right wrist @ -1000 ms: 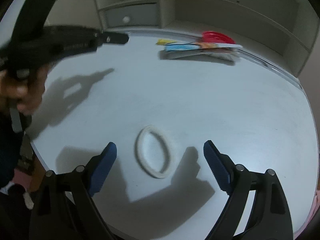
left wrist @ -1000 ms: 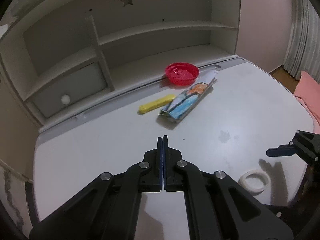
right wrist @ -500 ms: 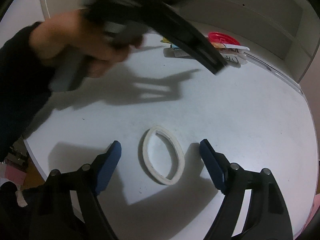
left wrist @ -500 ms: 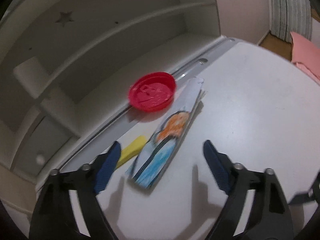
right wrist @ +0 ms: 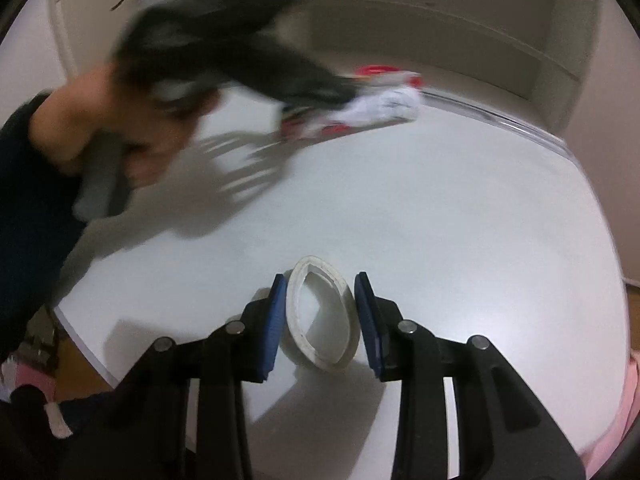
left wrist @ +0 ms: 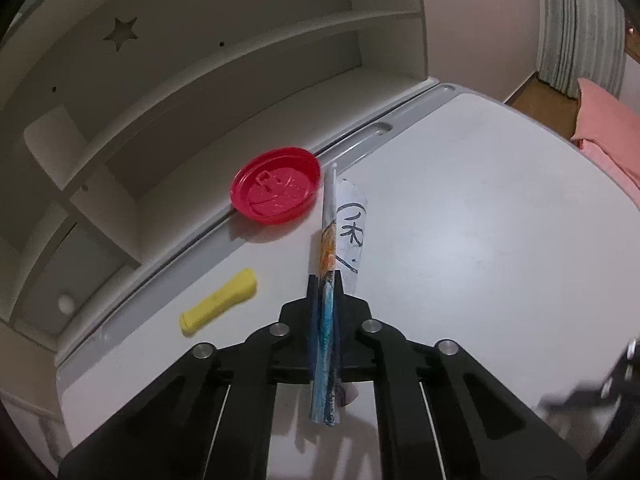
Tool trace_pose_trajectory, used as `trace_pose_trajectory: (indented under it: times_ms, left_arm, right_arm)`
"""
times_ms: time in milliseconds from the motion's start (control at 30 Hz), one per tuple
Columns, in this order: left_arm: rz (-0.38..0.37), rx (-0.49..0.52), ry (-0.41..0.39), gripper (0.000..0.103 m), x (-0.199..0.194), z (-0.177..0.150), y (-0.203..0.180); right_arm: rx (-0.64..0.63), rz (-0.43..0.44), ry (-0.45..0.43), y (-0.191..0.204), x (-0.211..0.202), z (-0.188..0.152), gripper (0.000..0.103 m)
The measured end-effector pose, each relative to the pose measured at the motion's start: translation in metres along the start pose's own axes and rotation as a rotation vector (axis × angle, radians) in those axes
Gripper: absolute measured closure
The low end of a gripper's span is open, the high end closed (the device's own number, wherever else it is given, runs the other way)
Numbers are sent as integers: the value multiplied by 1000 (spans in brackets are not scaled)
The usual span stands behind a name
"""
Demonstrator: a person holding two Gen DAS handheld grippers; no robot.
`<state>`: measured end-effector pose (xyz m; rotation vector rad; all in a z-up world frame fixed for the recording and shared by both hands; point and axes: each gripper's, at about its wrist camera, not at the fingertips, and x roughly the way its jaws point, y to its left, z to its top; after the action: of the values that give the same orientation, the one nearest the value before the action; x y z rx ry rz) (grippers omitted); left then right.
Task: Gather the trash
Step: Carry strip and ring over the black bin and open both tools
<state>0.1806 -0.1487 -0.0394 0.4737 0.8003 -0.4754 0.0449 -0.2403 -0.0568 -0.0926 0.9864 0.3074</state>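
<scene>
Now left gripper (left wrist: 325,280) clamped on folded paper wrapper (left wrist: 334,248), lifted edge-on for carrying; right gripper (right wrist: 320,312) half-open, straddling white ring (right wrist: 322,320) on desk (right wrist: 440,208), ready to pinch

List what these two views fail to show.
- Left tongs: right view blurs them, and the paper they pinch.
- Right tongs: left view shows only a blurred sliver at the edge.
- Ring: whether the pads touch it.
- Trash bin: none in view.
</scene>
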Motion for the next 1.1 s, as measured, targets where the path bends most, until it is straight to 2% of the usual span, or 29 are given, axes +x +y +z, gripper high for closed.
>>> trace_pose_trajectory:
  times_ms: [67, 200, 300, 367, 500, 600, 700, 900, 1100]
  left_arm:
    - [5, -6, -10, 100, -8, -3, -5]
    - [-48, -79, -9, 100, -24, -8, -3]
    - [-63, -93, -30, 101, -40, -7, -13]
    - [-107, -103, -40, 101, -52, -3, -26]
    - [-162, -23, -90, 101, -74, 12, -86]
    - [-244, 58, -119, 101, -84, 25, -152]
    - [-342, 160, -127, 101, -89, 32, -235]
    - [-514, 313, -137, 101, -102, 27, -368]
    - [-560, 371, -122, 101, -84, 15, -455]
  right_arm:
    - [48, -36, -11, -23, -13, -10, 69]
    - [117, -93, -41, -58, -43, -30, 69]
    - [177, -132, -70, -89, -65, -50, 69]
    - [218, -158, -86, -110, -79, -64, 69]
    - [334, -235, -103, -156, -117, -104, 69]
    - [439, -299, -113, -194, -142, -140, 69]
    - [542, -363, -111, -234, -160, -179, 69]
    - [728, -470, -83, -295, -185, -262, 69]
    - [868, -523, -39, -339, -188, -341, 69]
